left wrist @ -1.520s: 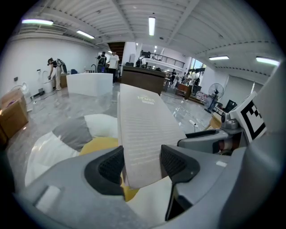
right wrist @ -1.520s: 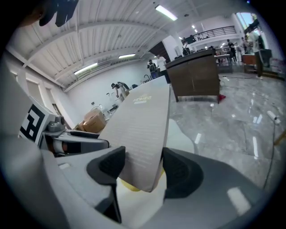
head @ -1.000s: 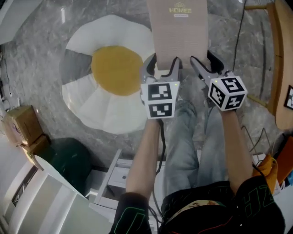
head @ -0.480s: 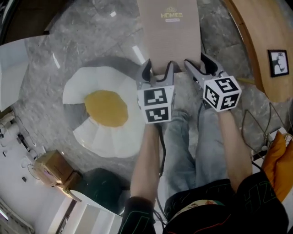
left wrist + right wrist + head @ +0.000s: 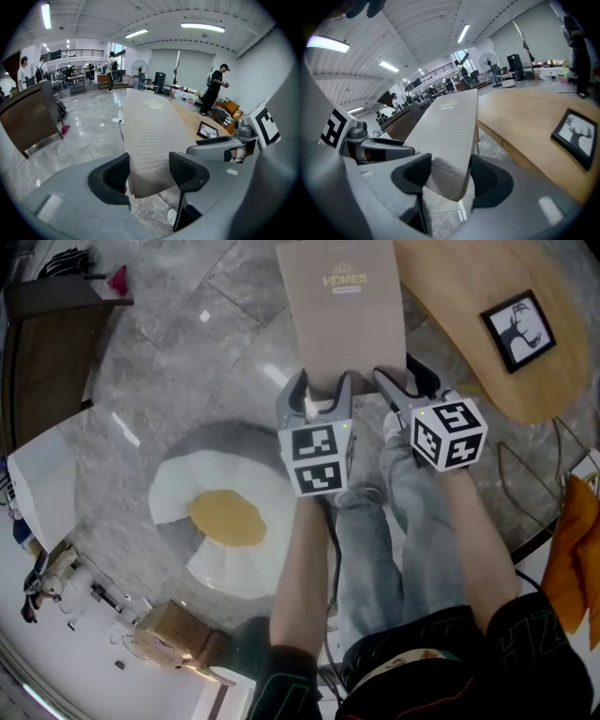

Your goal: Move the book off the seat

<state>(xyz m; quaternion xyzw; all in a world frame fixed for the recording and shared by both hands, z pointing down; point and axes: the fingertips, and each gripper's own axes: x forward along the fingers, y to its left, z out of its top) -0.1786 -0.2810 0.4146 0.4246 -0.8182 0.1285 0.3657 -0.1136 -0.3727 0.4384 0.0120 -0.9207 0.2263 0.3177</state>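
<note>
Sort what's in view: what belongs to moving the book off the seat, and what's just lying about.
Job in hand: book, held by the left gripper and right gripper; egg-shaped seat on the floor.
Lying about: wooden table, framed deer picture on it, cardboard box.

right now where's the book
In the head view the book is top centre, its near edge clamped in the jaws of the left gripper and right gripper, above the floor, the wooden table to its right.
</note>
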